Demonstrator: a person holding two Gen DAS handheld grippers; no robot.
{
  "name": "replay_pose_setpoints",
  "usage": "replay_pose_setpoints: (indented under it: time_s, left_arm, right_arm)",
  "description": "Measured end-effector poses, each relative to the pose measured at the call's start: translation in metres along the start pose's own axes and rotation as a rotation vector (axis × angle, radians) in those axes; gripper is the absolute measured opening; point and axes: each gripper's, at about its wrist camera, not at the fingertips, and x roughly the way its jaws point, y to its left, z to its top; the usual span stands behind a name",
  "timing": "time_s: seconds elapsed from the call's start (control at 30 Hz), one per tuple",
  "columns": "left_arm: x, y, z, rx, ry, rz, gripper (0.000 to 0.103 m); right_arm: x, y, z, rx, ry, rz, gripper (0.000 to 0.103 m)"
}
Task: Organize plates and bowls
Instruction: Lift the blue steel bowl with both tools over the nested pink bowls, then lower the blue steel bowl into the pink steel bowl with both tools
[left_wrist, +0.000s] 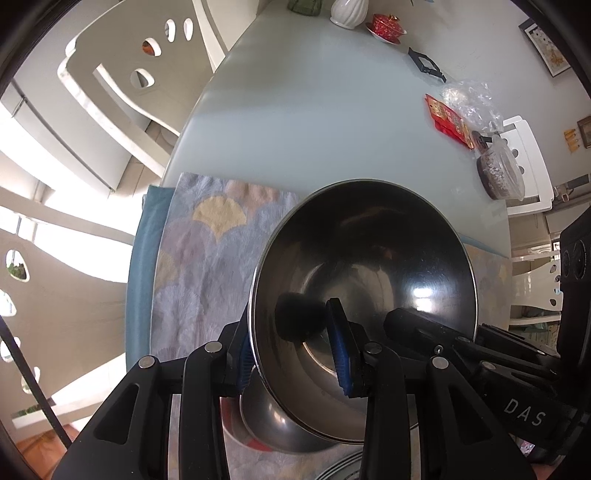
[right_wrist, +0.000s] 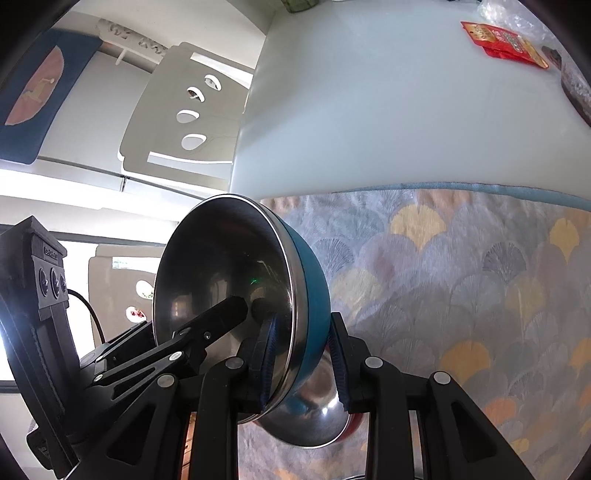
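Note:
A steel bowl (left_wrist: 364, 280) with a blue outside (right_wrist: 312, 295) hangs tilted above the patterned placemat (left_wrist: 207, 266). My left gripper (left_wrist: 290, 321) is shut on its rim, one blue pad inside the bowl and one outside. On the opposite side of the rim my right gripper (right_wrist: 301, 330) is shut on the same bowl (right_wrist: 221, 273). Each gripper's inner finger shows in the other's view, inside the bowl. Directly beneath it, a second steel bowl (left_wrist: 280, 424) with a red edge (right_wrist: 352, 424) sits on the placemat (right_wrist: 461, 277).
The pale glass table (left_wrist: 314, 129) holds red packets (left_wrist: 448, 120), a clear plastic bag (left_wrist: 469, 98), a bagged dark dish (left_wrist: 500, 173), a black clip (left_wrist: 426, 64), a red cup on a saucer (left_wrist: 384, 26) and a white vase (left_wrist: 347, 13). White chairs (left_wrist: 122, 70) stand along the table's left side.

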Motion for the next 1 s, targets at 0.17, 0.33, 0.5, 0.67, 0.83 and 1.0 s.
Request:
replay_pose_setpoints:
  time_s: [0.17, 0.33, 0.5, 0.67, 0.83, 1.0]
  left_arm:
    - [-0.004, 0.003, -0.010, -0.010, 0.008, -0.004, 0.032]
    - [-0.007, 0.003, -0.020, -0.012, 0.012, 0.002, 0.032]
    - [-0.010, 0.003, -0.030, -0.010, 0.016, 0.008, 0.032]
    - [-0.009, 0.002, -0.040, -0.006, 0.027, 0.007, 0.032]
    - [-0.006, 0.006, -0.049, -0.016, 0.039, 0.003, 0.032]
    - [-0.003, 0.009, -0.057, -0.030, 0.051, -0.003, 0.032]
  right_arm:
    - [-0.002, 0.004, -0.009, -0.001, 0.009, 0.005, 0.028]
    - [-0.002, 0.006, -0.021, -0.001, 0.022, 0.003, 0.028]
    - [-0.002, 0.006, -0.032, -0.001, 0.036, 0.001, 0.028]
    - [0.000, 0.003, -0.043, 0.004, 0.051, -0.002, 0.028]
    - [0.006, 0.001, -0.052, 0.006, 0.071, -0.009, 0.029]
    - [0.012, 0.000, -0.061, 0.007, 0.091, -0.015, 0.029]
